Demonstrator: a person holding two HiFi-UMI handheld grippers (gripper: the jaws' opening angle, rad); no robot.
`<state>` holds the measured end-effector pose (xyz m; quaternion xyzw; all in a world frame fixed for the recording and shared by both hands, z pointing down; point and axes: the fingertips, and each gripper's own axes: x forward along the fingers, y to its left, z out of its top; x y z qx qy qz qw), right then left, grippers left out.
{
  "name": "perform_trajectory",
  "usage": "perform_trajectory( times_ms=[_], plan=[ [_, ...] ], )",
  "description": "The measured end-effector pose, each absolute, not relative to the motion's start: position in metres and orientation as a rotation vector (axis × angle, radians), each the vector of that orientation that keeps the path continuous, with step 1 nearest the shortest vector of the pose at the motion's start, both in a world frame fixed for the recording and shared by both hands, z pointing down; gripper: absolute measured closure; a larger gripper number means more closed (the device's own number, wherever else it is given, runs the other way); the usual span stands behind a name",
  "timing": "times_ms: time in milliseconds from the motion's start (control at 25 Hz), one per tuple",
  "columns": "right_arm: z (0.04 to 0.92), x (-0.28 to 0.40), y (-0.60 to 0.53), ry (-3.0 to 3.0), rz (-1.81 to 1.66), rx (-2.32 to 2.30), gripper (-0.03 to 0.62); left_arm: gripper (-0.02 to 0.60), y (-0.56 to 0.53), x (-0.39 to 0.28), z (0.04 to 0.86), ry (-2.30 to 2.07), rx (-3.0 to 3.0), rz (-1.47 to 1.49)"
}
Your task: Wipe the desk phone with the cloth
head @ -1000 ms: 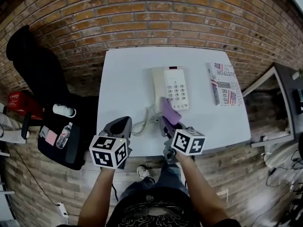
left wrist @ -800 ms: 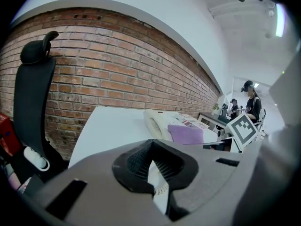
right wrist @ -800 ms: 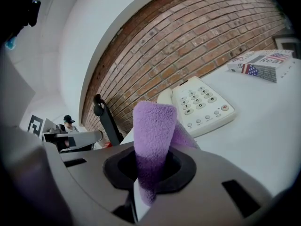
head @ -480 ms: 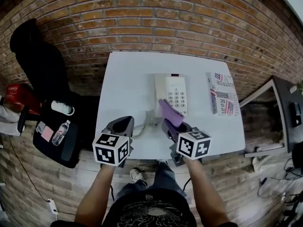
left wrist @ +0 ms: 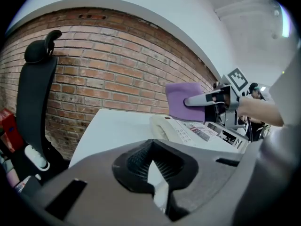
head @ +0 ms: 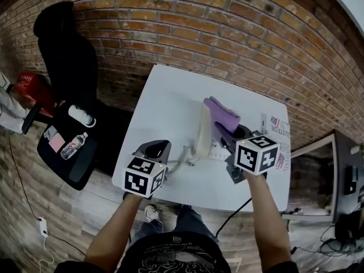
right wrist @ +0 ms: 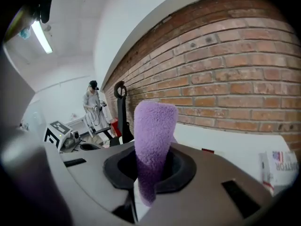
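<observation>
A cream desk phone lies near the middle of a white table, with its coiled cord trailing towards the near edge. A purple cloth sticks up out of the right gripper, whose jaws are clamped on its lower end.

A second ago the cloth was low over the phone's near end by the keypad. Now it is over the far end, so the wiping stroke seems to have paused or to be resetting.

The left gripper hangs over the table's near-left edge, its jaws drawn together on nothing.

From the head view alone, the cloth could be resting on the phone. The left gripper view looks across the table and shows it raised clear of the handset, with brick wall behind. The right gripper view shows the cloth's fluffy pile and a person standing far off. A printed booklet lies right of the phone, and a black office chair stands to the left.
</observation>
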<state>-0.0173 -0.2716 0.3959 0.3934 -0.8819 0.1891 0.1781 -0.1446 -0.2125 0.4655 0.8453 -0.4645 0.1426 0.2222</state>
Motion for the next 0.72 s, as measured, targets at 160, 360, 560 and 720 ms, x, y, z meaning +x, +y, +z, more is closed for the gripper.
perform_trajectory(
  times_ms=[160, 360, 560, 720],
  plan=[
    [0.391, -0.041, -0.308, -2.453, 0.367, 0.918, 0.551, 0.577, -0.224, -0.154, 0.470, -1.323, 2.287, 0.383],
    [0.401, -0.068, -0.355, -2.390, 0.269, 0.701, 0.551, 0.577, -0.238, -0.166, 0.475, -1.389, 2.221, 0.365],
    [0.426, -0.086, -0.394, -2.257, 0.145, 0.555, 0.549, 0.577, -0.244, -0.177, 0.477, -1.459, 2.167, 0.338],
    [0.460, -0.087, -0.409, -2.106, 0.061, 0.419, 0.549, 0.577, -0.247, -0.182, 0.482, -1.483, 2.136, 0.296]
  ],
)
